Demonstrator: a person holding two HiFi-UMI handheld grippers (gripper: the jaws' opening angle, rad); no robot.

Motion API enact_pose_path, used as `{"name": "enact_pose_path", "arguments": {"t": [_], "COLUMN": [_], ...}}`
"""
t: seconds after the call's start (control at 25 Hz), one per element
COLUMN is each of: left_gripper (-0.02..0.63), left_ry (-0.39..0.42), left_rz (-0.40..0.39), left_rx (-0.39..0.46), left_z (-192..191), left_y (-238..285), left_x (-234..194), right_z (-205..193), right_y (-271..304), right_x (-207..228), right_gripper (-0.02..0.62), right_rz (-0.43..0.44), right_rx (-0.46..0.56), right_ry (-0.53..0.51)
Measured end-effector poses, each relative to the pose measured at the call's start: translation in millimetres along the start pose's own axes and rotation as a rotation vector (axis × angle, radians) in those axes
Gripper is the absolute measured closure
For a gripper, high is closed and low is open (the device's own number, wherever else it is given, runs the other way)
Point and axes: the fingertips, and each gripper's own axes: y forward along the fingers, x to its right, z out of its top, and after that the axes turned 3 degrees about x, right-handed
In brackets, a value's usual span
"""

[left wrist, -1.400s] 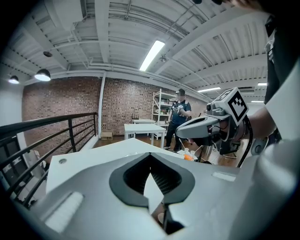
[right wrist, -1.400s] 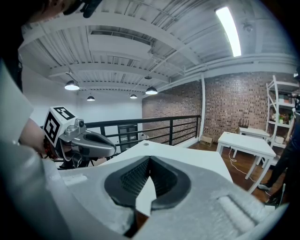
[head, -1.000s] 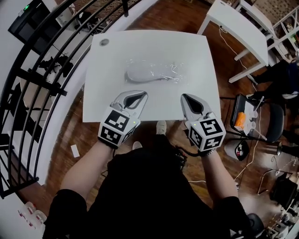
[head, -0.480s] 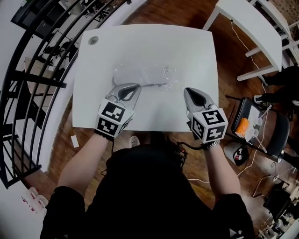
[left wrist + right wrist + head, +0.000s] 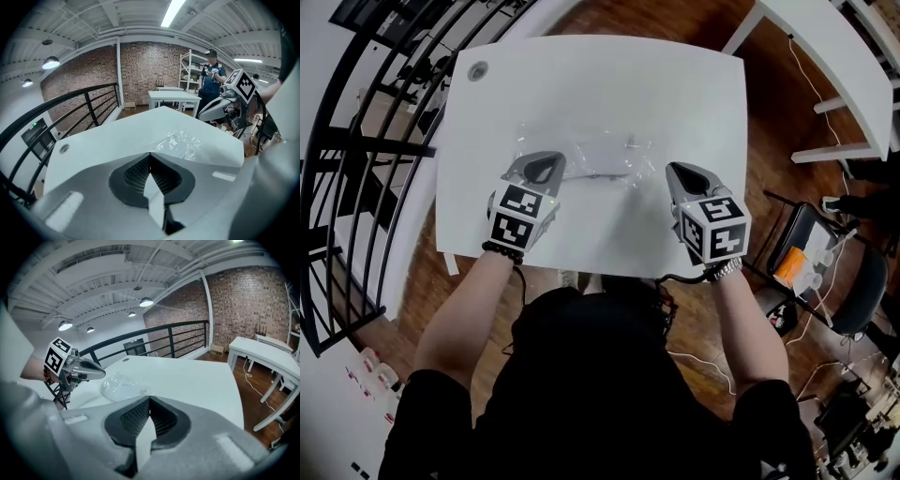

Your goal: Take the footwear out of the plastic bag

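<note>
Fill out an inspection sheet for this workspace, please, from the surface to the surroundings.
Surface: white table, bare except for the job's things; a round grommet sits in its far left corner.
Job's things: clear plastic bag lying mid-table, with the white footwear inside it.
Clutter: nothing seen on the table.
Grippers: left gripper at the bag's left end, right gripper off its right end. Both jaws are shut and empty; contact with the bag cannot be told.
Cables: white cable on the floor by the second table.
Surroundings: black railing at left, wooden floor, chair at right, a person by the shelves.
</note>
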Motion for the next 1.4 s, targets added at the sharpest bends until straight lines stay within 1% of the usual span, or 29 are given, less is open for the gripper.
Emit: {"name": "enact_pose_path", "arguments": {"t": [0.16, 0.6, 0.64, 0.96, 1.4], "left_gripper": [0.589, 0.589, 0.589, 0.589, 0.589], "left_ry": [-0.013, -0.031, -0.034, -0.057, -0.076], "left_rz": [0.031, 0.07, 0.071, 0.076, 0.079], "left_rx": [-0.057, -0.191, -0.198, -0.215, -0.21], "left_z": [-11.1, -45.7, -48.1, -54.4, -55.3], "left_y": [16.7, 44.4, 45.9, 52.9, 57.7], "left_x": [-11.7, -28.8, -29.4, -31.8, -31.3], "right_z": [-4.4, -19.4, -21.2, -31.8, -36.0], "right_y": [20.6, 60.2, 62.7, 74.3, 85.5], "right_x": [12.2, 22.7, 22.5, 16.6, 6.9], "right_gripper": [0.603, 0.601, 0.589, 0.537, 0.501], "right_rz": [0.021, 0.073, 0.08, 0.145, 0.232], "right_rx": [-0.042, -0.117, -0.125, -0.179, -0.221], "right_ry": [-0.005, -0.002, -0.001, 0.006, 0.023]}}
